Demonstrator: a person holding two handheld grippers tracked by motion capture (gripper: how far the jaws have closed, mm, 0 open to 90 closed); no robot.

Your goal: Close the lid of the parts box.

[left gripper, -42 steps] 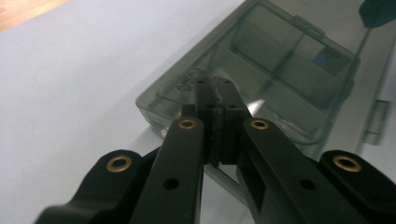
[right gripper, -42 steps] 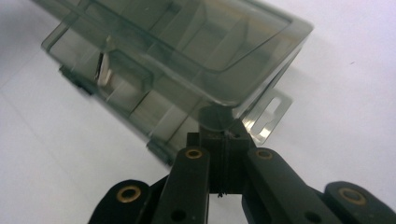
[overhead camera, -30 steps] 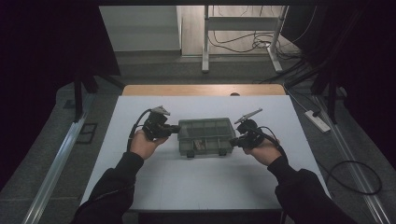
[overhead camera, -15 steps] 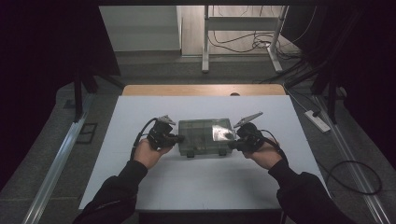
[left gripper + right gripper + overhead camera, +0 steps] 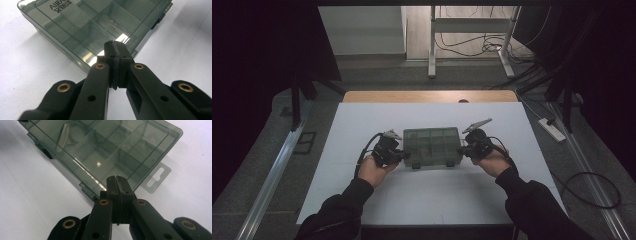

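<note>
This looks like a lab or test room set up for recording, not a home. A plain white bench (image 5: 432, 195) with a wooden far edge stands on a grey floor, with dark screens or curtains (image 5: 262, 60) closing it in at both sides. Beyond it loose cables (image 5: 472, 47) lie tangled on the floor around a metal frame leg (image 5: 431, 45), a power strip (image 5: 551, 130) sits at the right, and aluminium rails (image 5: 272, 175) run along the floor.
</note>
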